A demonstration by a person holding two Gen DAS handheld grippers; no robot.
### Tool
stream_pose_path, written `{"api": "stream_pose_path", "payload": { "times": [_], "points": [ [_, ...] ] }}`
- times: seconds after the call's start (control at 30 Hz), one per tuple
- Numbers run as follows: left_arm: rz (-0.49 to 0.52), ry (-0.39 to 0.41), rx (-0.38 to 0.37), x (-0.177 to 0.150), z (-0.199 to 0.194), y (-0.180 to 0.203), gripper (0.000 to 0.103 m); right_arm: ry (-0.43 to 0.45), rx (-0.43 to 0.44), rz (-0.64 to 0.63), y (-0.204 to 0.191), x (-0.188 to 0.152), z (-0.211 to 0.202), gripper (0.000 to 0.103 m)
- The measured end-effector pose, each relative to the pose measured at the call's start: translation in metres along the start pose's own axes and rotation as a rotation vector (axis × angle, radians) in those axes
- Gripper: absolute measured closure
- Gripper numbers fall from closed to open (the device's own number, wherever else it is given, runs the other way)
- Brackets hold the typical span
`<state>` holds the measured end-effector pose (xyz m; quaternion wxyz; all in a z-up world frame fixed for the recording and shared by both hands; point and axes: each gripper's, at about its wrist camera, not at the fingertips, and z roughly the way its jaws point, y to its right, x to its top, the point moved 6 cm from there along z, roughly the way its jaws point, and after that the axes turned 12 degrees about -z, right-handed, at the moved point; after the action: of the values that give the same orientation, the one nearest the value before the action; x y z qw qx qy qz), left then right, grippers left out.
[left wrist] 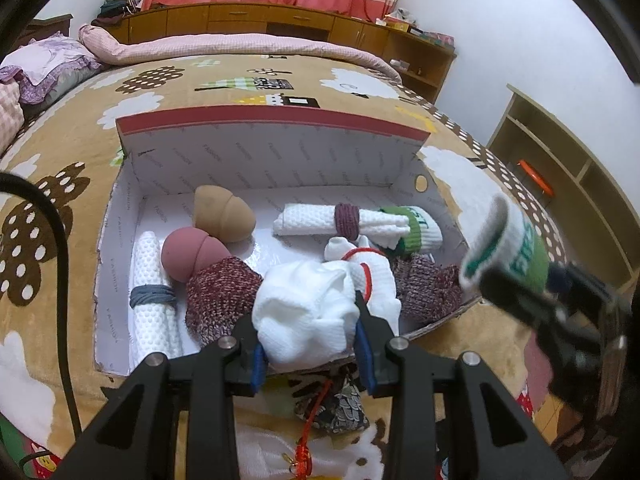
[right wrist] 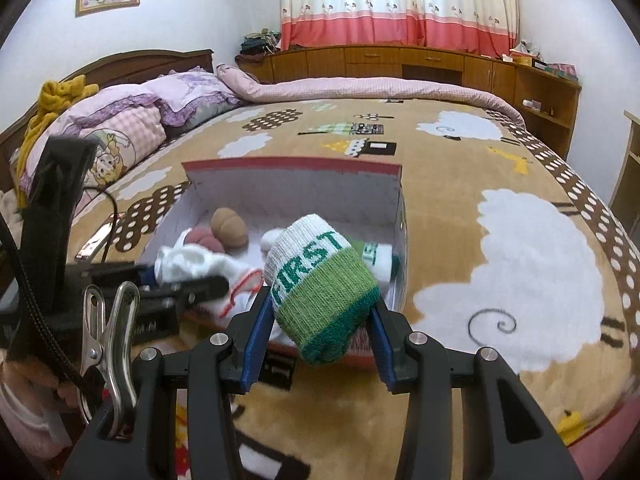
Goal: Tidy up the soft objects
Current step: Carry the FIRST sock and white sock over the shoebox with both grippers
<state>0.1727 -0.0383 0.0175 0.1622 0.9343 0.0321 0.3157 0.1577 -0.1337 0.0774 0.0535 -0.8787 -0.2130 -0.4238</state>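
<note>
While both tongs hung over the box's [left wrist: 260, 168] near edge, left gripper [left wrist: 308, 344] pinched a white sock bundle [left wrist: 304, 320], right gripper [right wrist: 318, 336] a green-banded sock roll [right wrist: 320, 296]; both looked light, squashy, best clamped mid-body.

- box [left wrist: 272, 152]: white inside with faint grey lettering, red band along the top edge
- blanket [left wrist: 224, 80]: tan, patterned with white clouds and brown white-dotted trees
- rolled sock [right wrist: 320, 292]: white top with green letters, light green band, darker green end
- bundled cloth [left wrist: 308, 320]: plain white, red cord across it
- two sponges [left wrist: 224, 216]: one tan, one dusty pink
- knitted pieces [left wrist: 220, 300]: speckled maroon and white
- curtain [right wrist: 396, 4]: cream with small motifs, coral stripes below
</note>
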Motion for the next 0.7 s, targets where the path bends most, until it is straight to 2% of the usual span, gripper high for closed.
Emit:
{"api": "stream_pose_path", "payload": {
  "times": [0.3, 0.7],
  "points": [
    [-0.009, 0.001, -0.004, 0.004, 0.003, -0.002, 0.066, 0.005, -0.017, -0.001, 0.011, 0.031, 0.032, 0.057],
    [-0.024, -0.023, -0.008, 0.003, 0.014, -0.011, 0.066, -0.055, -0.030, 0.024, 0.026, 0.036, 0.081, 0.057]
  ]
}}
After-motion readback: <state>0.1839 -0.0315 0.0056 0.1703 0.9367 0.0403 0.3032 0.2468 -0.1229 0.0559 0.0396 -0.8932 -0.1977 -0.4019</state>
